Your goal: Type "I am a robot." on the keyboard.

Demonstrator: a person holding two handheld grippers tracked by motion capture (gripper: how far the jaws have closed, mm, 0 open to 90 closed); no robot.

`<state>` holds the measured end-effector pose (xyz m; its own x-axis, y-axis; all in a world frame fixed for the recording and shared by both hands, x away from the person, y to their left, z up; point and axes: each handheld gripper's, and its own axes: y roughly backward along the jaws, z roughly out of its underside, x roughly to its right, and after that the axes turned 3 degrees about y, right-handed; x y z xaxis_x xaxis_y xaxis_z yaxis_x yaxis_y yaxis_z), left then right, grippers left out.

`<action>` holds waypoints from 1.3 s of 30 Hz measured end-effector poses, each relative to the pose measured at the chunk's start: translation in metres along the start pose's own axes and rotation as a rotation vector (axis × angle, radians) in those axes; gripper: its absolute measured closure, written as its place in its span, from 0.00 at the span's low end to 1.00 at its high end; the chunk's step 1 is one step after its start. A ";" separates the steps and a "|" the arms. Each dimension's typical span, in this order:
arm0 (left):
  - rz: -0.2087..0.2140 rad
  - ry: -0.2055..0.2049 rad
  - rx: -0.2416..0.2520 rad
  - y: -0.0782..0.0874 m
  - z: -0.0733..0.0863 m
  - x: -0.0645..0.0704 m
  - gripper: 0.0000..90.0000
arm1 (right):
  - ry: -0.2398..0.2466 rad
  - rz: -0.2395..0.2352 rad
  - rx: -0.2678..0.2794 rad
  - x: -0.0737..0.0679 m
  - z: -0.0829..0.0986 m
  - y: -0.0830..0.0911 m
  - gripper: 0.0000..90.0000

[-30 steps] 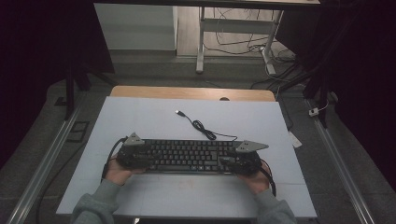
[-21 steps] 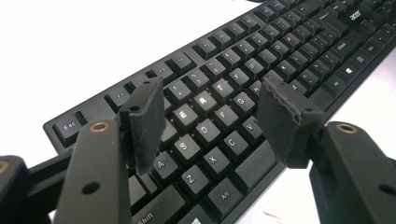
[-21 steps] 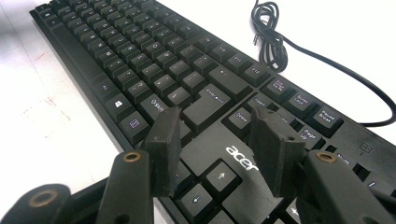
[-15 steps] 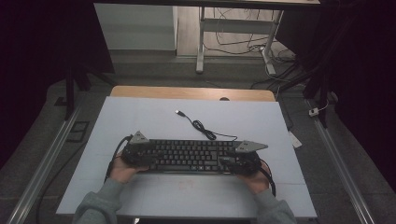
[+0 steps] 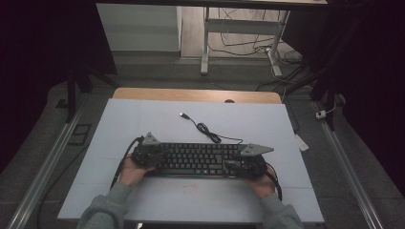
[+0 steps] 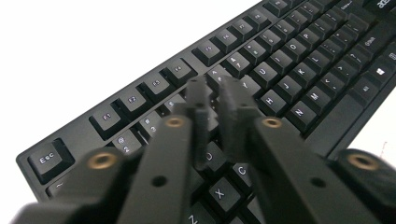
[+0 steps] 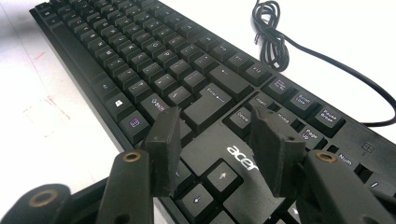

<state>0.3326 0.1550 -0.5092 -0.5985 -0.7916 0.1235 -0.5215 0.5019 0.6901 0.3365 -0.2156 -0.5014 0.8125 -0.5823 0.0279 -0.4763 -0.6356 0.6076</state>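
Keyboard (image 5: 198,159) nudged forward, beneath both jaws

Keyboard (image 5: 198,159): lies on the table (image 5: 143,119), lengthwise left to right, near the person's edge.
Cable (image 5: 210,133): lies on the table behind the keyboard, running from its rear right part back and left to a plug (image 5: 183,115).
Left gripper (image 5: 149,153): over the keyboard's left end; in the left gripper view (image 6: 215,91) above the keys near the number row.
Right gripper (image 5: 248,164): over the keyboard's right end; in the right gripper view (image 7: 215,135) above the arrow keys.
Hands: left hand (image 5: 131,171) and right hand (image 5: 261,183) before the keyboard, one at each end.
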 end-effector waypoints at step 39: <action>-0.009 0.008 0.003 -0.009 -0.001 0.001 0.98 | 0.001 0.001 0.001 -0.001 0.000 0.000 0.59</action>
<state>0.3371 0.1490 -0.5147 -0.5889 -0.7987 0.1236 -0.5282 0.4961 0.6891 0.3358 -0.2155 -0.5012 0.8124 -0.5824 0.0296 -0.4777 -0.6355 0.6066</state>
